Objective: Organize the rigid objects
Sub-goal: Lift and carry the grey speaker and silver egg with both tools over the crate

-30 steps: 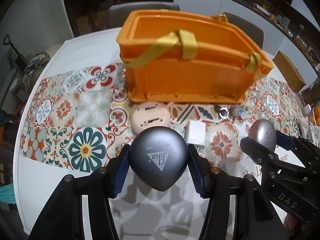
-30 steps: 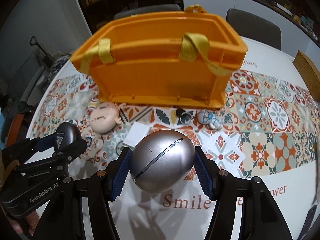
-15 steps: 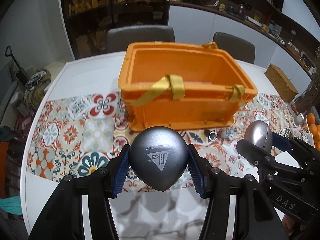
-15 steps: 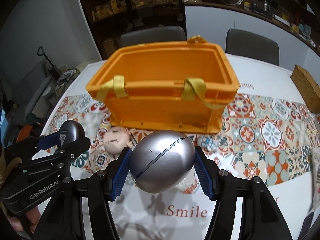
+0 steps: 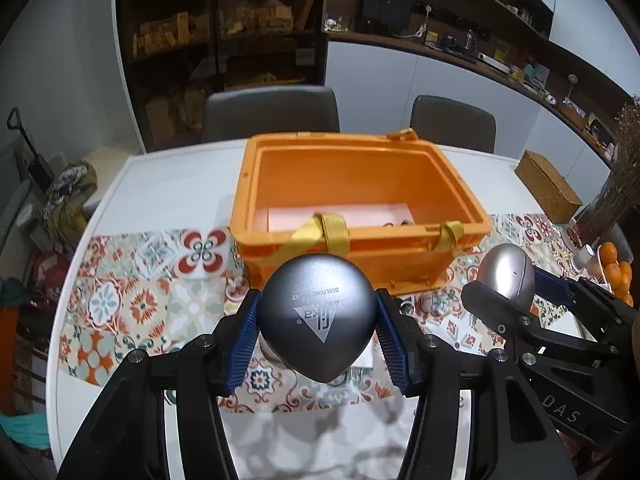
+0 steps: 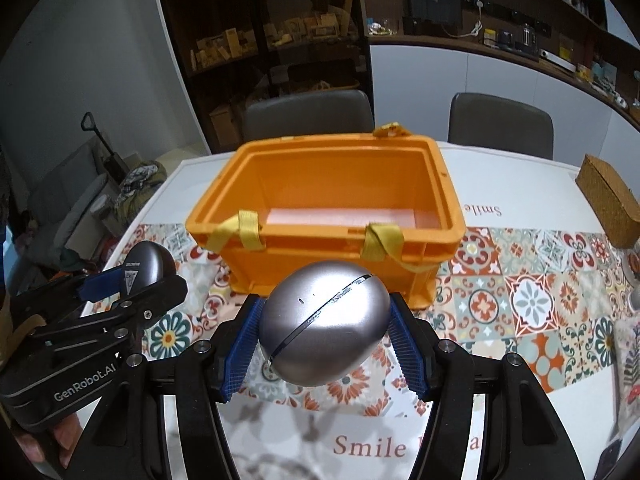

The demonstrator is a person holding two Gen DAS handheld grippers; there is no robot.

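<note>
Left wrist view has the left gripper (image 5: 318,330) tilted forward and down over the near part of the table (image 5: 160,184), its blue pads (image 5: 244,340) clamped on both sides of a dark grey teardrop case (image 5: 318,320) with a triangle logo on top. The case hangs clear of the patterned runner (image 5: 132,300), in front of the orange crate (image 5: 360,208). To its right, the right gripper (image 5: 506,280) comes in at a similar downward slant, gripping a silver egg-shaped case (image 5: 506,276).

Right wrist view shows that egg-shaped case pressed between the blue pads, its seam running diagonally, held above the runner just near of the crate's front wall. The crate stands open on the table with yellow straps (image 6: 380,240) draped over its near rim and a pale flat sheet (image 6: 340,216) on its floor. Small items on the runner under the grippers are mostly hidden.
</note>
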